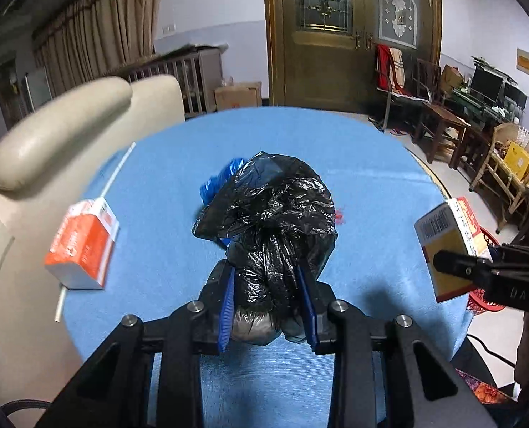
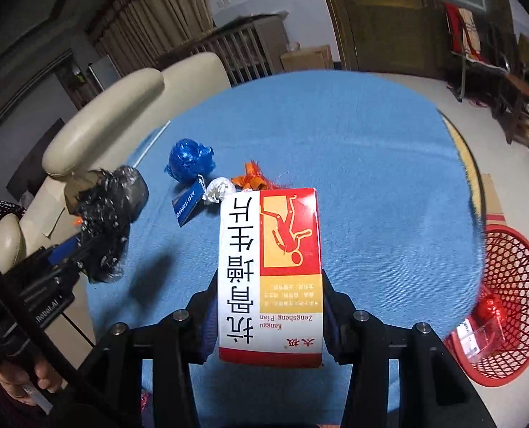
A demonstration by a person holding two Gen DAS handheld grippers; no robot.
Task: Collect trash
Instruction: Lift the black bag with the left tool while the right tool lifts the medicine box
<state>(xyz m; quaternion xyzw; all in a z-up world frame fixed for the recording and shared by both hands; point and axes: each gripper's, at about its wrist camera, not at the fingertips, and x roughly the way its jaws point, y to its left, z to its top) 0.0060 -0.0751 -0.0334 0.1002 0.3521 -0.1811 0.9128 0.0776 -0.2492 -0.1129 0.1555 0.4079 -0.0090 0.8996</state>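
**2 pieces lifted, table not yet cleared**

Left of the red basket (image 2: 507, 306), our left gripper (image 1: 268, 299) is clamped on 1 black bag (image 1: 271, 221); our right gripper (image 2: 269, 321) is clamped on 1 medicine box (image 2: 271, 278), both above the blue table (image 2: 389, 178). We count 1 wrapper in the basket; about 5 pieces remain: carton (image 1: 82, 246), blue wad (image 2: 189, 158), blue card, white ball, orange scrap.

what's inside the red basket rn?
Red basket holds a red foil wrapper and a clear package with a label. The basket's bottom is out of frame.
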